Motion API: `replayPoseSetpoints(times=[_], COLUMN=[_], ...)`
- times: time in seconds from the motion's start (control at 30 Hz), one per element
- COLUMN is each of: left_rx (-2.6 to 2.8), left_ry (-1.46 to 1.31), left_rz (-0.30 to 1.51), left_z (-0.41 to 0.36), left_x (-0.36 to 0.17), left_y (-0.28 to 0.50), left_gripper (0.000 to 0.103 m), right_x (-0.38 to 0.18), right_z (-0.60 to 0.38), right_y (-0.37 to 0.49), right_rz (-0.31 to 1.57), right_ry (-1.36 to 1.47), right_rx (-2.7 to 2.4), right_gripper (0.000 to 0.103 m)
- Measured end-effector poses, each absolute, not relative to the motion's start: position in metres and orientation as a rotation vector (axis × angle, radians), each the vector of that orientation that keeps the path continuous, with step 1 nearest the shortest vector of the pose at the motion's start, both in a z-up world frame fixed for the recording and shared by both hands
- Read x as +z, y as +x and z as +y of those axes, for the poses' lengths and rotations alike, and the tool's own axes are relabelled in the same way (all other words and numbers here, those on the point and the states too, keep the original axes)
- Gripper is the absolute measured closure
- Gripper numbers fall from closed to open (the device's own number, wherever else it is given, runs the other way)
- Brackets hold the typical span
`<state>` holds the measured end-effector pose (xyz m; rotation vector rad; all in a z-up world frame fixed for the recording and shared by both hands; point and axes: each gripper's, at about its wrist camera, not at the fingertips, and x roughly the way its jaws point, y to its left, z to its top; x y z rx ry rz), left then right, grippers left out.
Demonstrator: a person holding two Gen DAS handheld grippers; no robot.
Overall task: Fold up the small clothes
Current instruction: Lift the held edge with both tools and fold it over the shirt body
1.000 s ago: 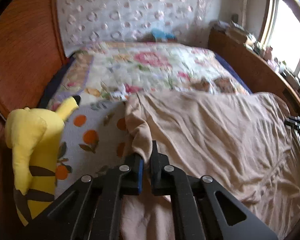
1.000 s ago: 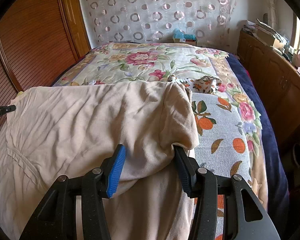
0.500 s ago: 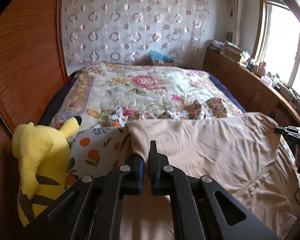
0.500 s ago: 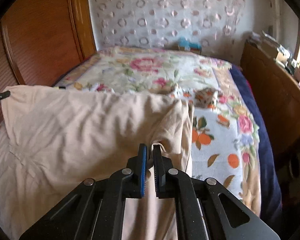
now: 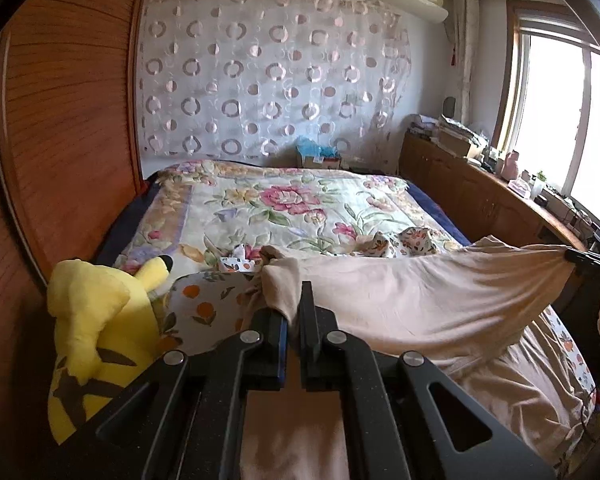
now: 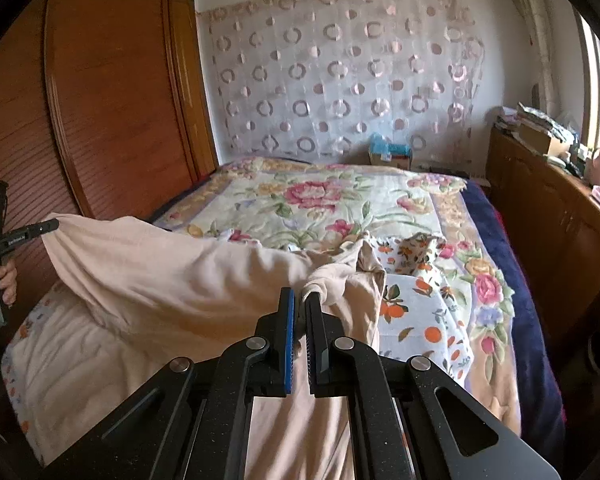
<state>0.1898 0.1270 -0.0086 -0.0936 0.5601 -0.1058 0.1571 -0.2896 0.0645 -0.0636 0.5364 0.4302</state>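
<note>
A beige garment [image 5: 412, 300] [image 6: 172, 280] hangs stretched between both grippers above the bed. My left gripper [image 5: 294, 312] is shut on one corner of it, at the garment's left end. My right gripper [image 6: 300, 304] is shut on the other corner, bunched cloth pinched between its pads. In the left wrist view the right gripper [image 5: 580, 260] shows at the far right, holding the taut edge. In the right wrist view the left gripper [image 6: 40, 228] shows at the far left with a hand [image 6: 0, 280] on its handle. The garment's lower part drapes onto the bed.
A floral quilt [image 5: 292, 208] covers the bed, with an orange-print cloth [image 6: 420, 312] and small patterned clothes [image 5: 416, 240] on it. A yellow plush toy [image 5: 96, 328] sits at the left. A wooden wardrobe [image 6: 112, 92] stands left, a cluttered wooden counter [image 5: 480, 184] right.
The right gripper closed on the garment's corner. Both grippers rose and lifted the garment's top edge off the bed, pulling it taut between them.
</note>
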Motion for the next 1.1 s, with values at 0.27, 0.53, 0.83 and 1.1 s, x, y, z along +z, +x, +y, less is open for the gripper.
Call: replayPoseSetpoints(times=[0.27,0.53,0.83,1.1], left_rx=[-0.103,-0.097,-0.08,-0.072], left_ry=[-0.092,-0.062,-0.093,-0.069], left_rz=[0.548,0.563,0.581,0.696], left_z=[0.129,0.125,0.134,0.128], left_x=[-0.004,-0.012,-0.013,-0.053], left_y=[0.149,0.111,0.067,0.054], left_gripper=[0.098,0.098,0.098,0.098], right_x=[0.061,0.059,0.073,0.049], right_z=[-0.31,-0.315,-0.326,-0.332], right_y=[0.114,0.07,0.03,0.011], right_rz=[0.515,0.52,0.515,0.602], right_ry=[-0.041,-0.062,-0.059,-0.076], right_rx=[0.444,0.448,0.457,0.428], right_gripper=[0.098,0.098,0.098,0.098])
